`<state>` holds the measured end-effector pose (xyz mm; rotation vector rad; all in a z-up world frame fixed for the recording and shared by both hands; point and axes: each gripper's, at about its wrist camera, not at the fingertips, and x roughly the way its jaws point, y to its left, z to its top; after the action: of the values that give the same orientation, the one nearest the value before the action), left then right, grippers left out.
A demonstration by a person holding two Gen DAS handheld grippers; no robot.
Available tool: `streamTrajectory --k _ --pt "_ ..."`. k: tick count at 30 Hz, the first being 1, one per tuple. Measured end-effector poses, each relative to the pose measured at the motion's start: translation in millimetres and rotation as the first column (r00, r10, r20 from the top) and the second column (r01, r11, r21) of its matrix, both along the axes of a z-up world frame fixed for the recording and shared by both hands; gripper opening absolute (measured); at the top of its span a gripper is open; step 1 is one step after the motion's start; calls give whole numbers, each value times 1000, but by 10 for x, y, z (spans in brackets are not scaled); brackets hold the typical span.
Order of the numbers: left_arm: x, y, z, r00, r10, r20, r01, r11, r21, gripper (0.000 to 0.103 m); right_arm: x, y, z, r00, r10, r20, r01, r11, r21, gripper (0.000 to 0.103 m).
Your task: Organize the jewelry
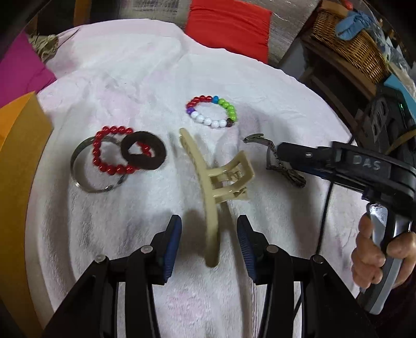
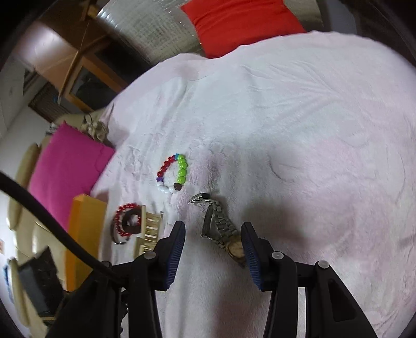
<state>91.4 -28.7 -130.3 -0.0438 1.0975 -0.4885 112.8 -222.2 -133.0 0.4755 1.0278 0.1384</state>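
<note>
On a white towel [image 1: 130,85] lies a beige hair claw clip [image 1: 221,176]; its near end sits between the fingers of my left gripper [image 1: 209,228], which is open, with a gap at each pad. A multicolour bead bracelet [image 1: 212,111] lies beyond it. To the left a red bead bracelet [image 1: 96,156], a brown hair tie [image 1: 158,150] and a silver bangle [image 1: 78,166] overlap. My right gripper [image 2: 213,234] stands open around a metal watch [image 2: 218,226], whose face lies close to the right pad. In the left wrist view it reaches in from the right [image 1: 293,153].
An orange box [image 1: 20,156] borders the towel on the left, with a pink cushion [image 1: 20,67] behind it. A red cushion [image 1: 228,23] lies at the far edge. A wicker basket [image 1: 351,44] stands at the back right. A person's hand [image 1: 371,254] holds the right gripper's handle.
</note>
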Motion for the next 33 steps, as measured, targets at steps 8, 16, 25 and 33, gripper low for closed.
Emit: streamTrajectory --k 8,16,25,33 --pt "119 -113 -105 1000 -10 -1 10 1000 -4 12 91 233 -76 998 34 44 -24 975 -220 46" --pt "116 -29 -75 1000 -16 5 16 999 -31 11 52 -12 10 998 -52 29 59 959 -279 5" --pt "205 -113 -123 1000 -4 -3 4 1000 -27 25 -55 -583 16 987 -158 -5 158 987 -16 8" --pt "192 -194 -97 999 -3 53 3 1000 -4 14 -33 -496 100 991 -126 38 126 992 6 61"
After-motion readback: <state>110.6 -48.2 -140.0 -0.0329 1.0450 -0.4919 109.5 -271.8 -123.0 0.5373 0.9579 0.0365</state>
